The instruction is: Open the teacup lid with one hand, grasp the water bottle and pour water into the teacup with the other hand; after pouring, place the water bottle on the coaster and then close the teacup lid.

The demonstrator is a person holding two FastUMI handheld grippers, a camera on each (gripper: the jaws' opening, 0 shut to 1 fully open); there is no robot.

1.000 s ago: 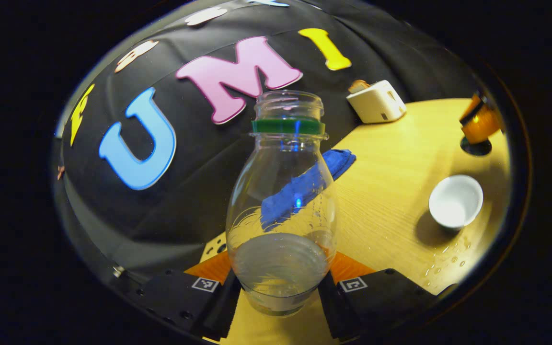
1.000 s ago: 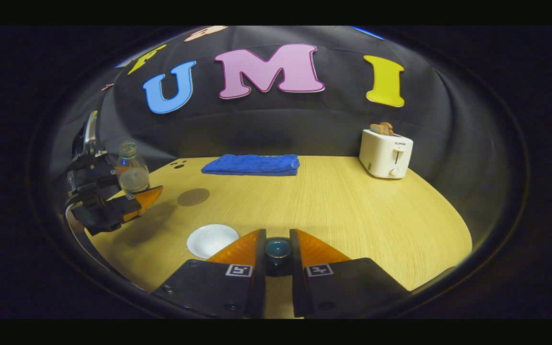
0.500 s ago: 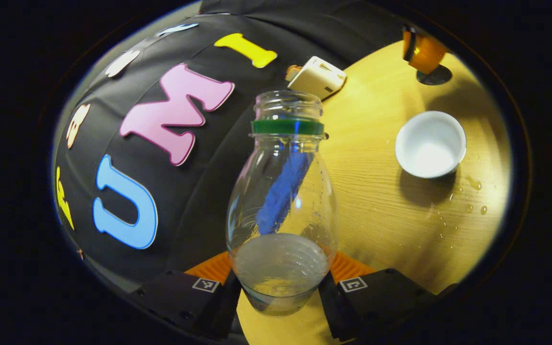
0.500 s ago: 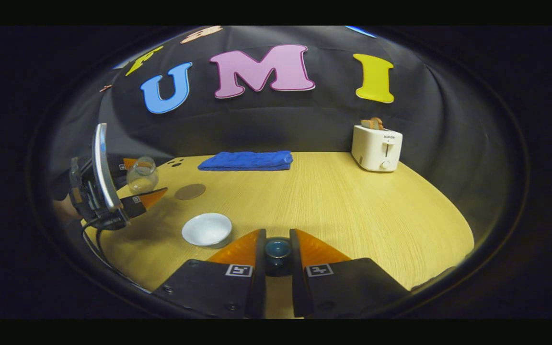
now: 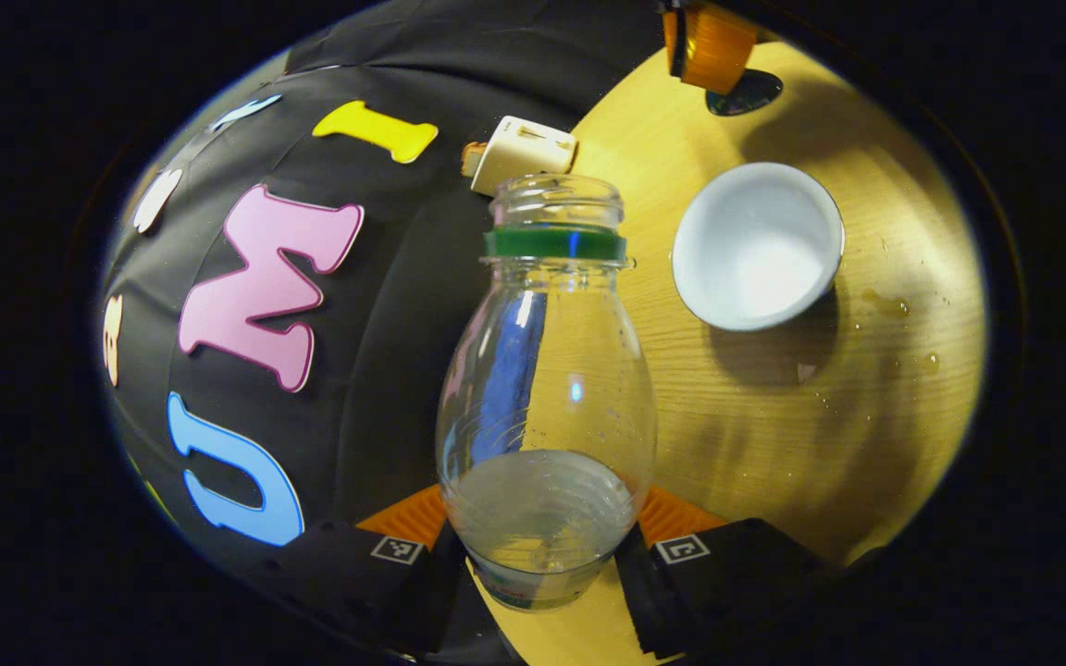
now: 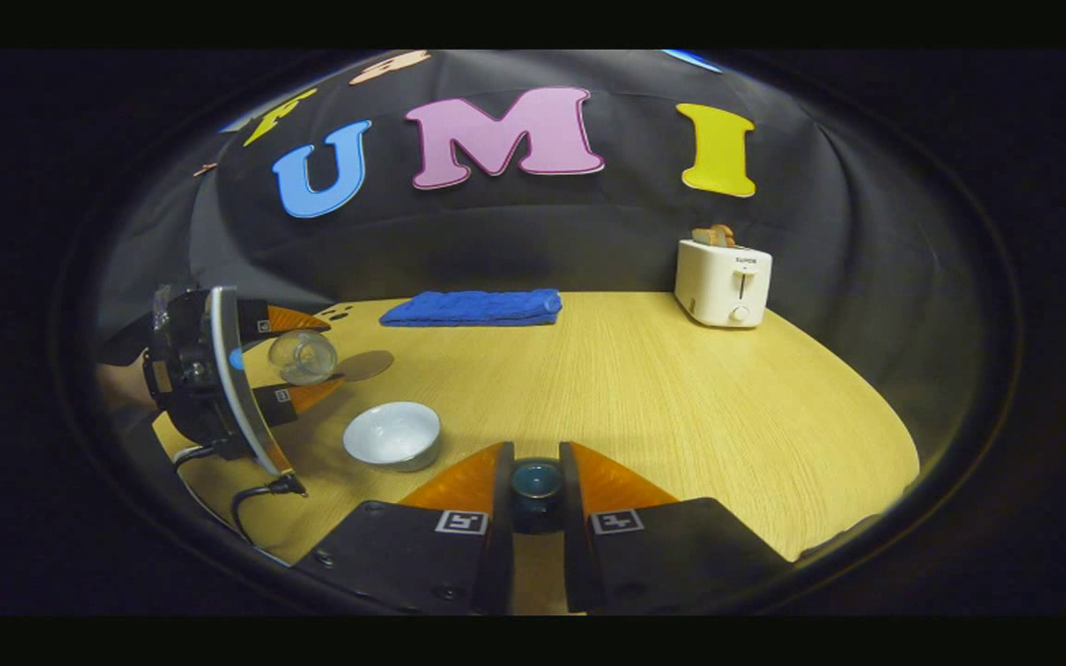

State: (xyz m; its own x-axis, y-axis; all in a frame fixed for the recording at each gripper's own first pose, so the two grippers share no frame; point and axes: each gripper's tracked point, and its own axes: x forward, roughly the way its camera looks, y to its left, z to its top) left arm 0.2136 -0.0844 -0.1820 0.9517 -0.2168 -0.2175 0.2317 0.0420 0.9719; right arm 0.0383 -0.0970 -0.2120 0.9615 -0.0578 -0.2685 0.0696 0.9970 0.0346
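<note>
My left gripper [image 5: 542,518] is shut on the lower body of a clear water bottle [image 5: 547,370] with a green neck ring, no cap and a little water at its base. In the right gripper view that bottle [image 6: 303,356] lies tilted on its side in the left gripper [image 6: 302,361], its mouth toward the open white teacup [image 6: 392,435]. The teacup [image 5: 755,245] sits just right of the bottle's mouth. My right gripper [image 6: 536,467] is shut on the knob of the dark teacup lid [image 6: 536,483], held above the table. A round brown coaster [image 6: 365,365] lies behind the bottle.
A folded blue towel [image 6: 473,307] lies at the back of the wooden table [image 6: 681,407]. A white toaster [image 6: 723,282] with toast stands at the back right. Water drops [image 5: 885,303] lie on the wood by the teacup. A hand and a cable trail behind the left gripper.
The left gripper has tipped the bottle from upright over onto its side and carried it closer to the teacup. The right gripper still holds the lid in the same place.
</note>
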